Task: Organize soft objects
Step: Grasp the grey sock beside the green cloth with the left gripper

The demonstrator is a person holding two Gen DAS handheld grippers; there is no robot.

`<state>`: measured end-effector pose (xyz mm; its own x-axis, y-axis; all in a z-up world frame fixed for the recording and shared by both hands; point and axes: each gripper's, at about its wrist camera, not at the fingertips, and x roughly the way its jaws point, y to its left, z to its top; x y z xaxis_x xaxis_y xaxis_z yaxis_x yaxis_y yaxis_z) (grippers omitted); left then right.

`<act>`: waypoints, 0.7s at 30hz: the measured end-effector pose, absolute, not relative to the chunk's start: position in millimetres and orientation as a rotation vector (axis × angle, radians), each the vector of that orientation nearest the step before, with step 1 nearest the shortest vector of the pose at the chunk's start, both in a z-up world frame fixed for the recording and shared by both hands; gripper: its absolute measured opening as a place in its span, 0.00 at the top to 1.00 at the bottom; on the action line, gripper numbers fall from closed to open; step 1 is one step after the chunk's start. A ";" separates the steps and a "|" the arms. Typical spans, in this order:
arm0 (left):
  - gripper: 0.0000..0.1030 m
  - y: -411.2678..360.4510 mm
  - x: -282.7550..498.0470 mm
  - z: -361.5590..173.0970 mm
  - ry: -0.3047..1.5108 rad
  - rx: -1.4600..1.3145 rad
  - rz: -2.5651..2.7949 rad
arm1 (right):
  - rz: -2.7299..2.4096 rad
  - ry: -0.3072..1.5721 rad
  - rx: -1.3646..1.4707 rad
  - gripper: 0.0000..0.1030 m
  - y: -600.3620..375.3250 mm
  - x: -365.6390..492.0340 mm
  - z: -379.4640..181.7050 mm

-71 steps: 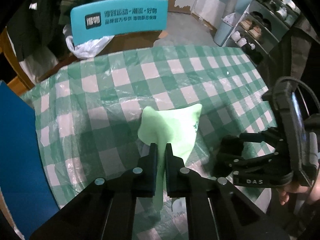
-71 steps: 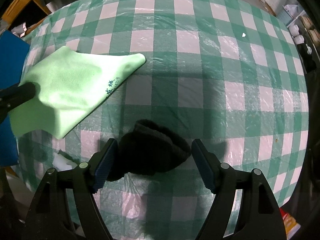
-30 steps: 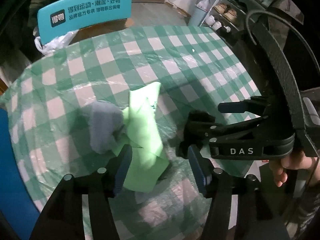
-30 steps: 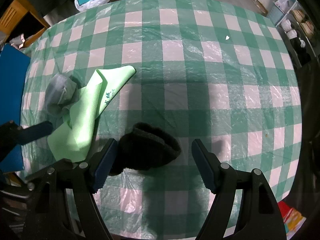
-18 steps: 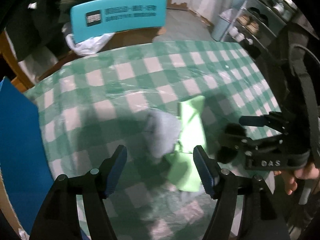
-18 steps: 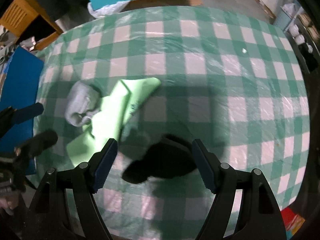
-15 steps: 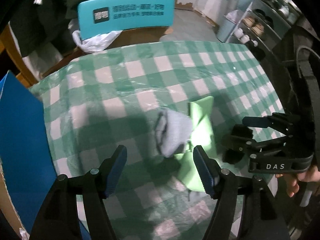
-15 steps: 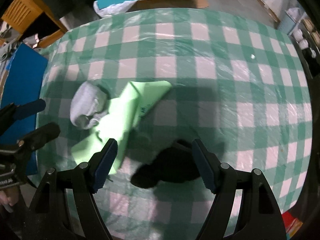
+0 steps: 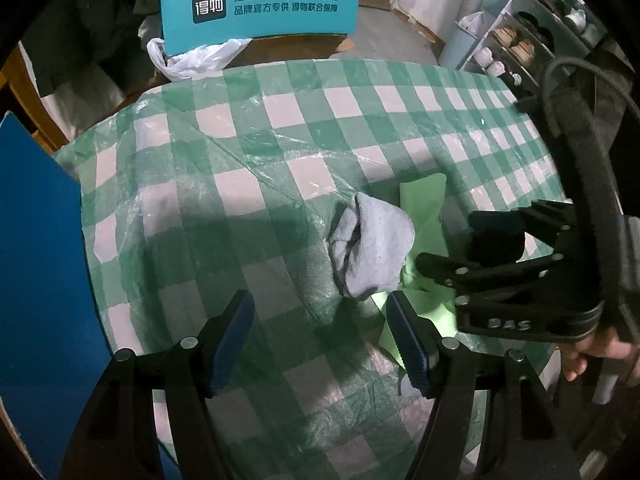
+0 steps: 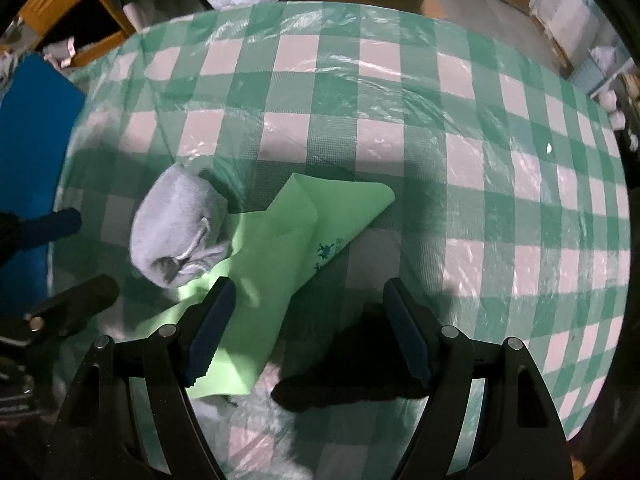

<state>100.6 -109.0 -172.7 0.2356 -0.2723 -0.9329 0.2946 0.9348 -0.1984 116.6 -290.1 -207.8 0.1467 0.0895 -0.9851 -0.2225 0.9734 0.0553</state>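
A light green cloth (image 10: 288, 248) lies crumpled on the green-and-white checked tablecloth (image 10: 400, 128). A rolled grey sock (image 10: 180, 224) rests on its left edge. A black soft object (image 10: 352, 372) lies just in front of the cloth, between my right gripper's fingers. My right gripper (image 10: 308, 344) is open and hovers above it. In the left wrist view the grey sock (image 9: 368, 248) and green cloth (image 9: 428, 216) sit ahead and to the right. My left gripper (image 9: 320, 340) is open and empty, just short of the sock. The right gripper (image 9: 496, 264) shows at the right.
A blue board (image 9: 36, 280) stands at the table's left edge. A teal chair back (image 9: 256, 4) with a white plastic bag (image 9: 192, 60) is behind the table. A shoe rack (image 9: 520, 44) stands at the far right.
My left gripper let go of the green cloth, opened and pulled back left. The grey sock now lies uncovered on the cloth's left edge. My right gripper has backed off above the black object.
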 end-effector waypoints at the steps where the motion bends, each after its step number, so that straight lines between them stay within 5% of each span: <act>1: 0.32 -109.2 101.3 -172.5 1.276 0.014 -0.391 | 0.219 1.408 -0.136 0.27 -288.2 117.1 -210.7; 21: 0.23 -134.9 120.1 -181.8 1.305 -0.047 -0.430 | 0.077 1.407 -0.155 0.27 -322.4 129.8 -217.7</act>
<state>120.1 -134.9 -181.8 0.1957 -0.3326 -0.9225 0.2806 0.9204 -0.2723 129.8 -322.4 -217.7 0.1626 -0.0380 -0.9860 -0.1460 0.9873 -0.0622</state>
